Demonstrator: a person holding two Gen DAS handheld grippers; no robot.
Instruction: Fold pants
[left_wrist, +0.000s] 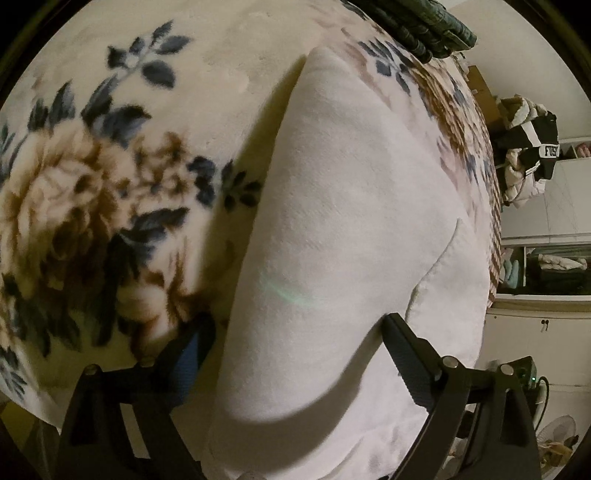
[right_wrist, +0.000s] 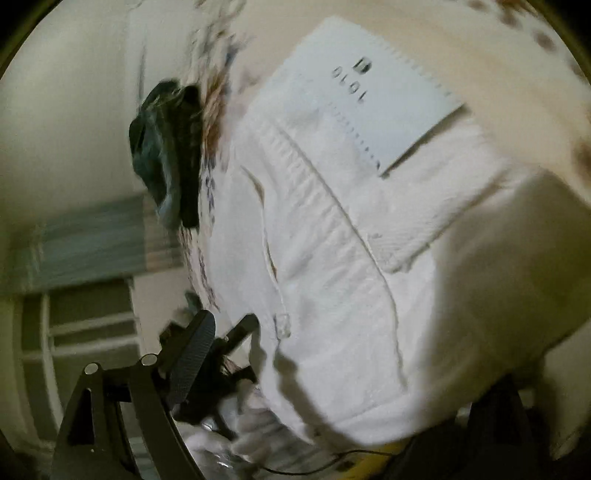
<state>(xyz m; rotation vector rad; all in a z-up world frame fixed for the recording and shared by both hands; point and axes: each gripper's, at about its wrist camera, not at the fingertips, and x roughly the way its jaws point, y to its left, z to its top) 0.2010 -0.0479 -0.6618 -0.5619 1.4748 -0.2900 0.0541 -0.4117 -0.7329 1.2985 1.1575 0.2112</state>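
Note:
White pants (left_wrist: 340, 206) lie on a floral blanket (left_wrist: 92, 192). In the left wrist view a folded leg runs from between the fingers toward the far edge. My left gripper (left_wrist: 295, 354) straddles the cloth with its jaws wide apart; one finger (left_wrist: 184, 354) is on the blanket side, the other finger (left_wrist: 410, 358) rests on the cloth. In the right wrist view the waistband with a paper tag (right_wrist: 373, 96) fills the middle. My right gripper (right_wrist: 332, 369) is open around the pants (right_wrist: 332, 240); only its left finger (right_wrist: 192, 358) shows, the other is hidden under cloth.
A folded dark green garment (left_wrist: 424, 26) lies at the blanket's far edge, also in the right wrist view (right_wrist: 166, 155). Beyond the bed edge stand shelves with clothes (left_wrist: 532, 155) and a small fan (left_wrist: 557, 435). A window blind (right_wrist: 85, 243) shows at the left.

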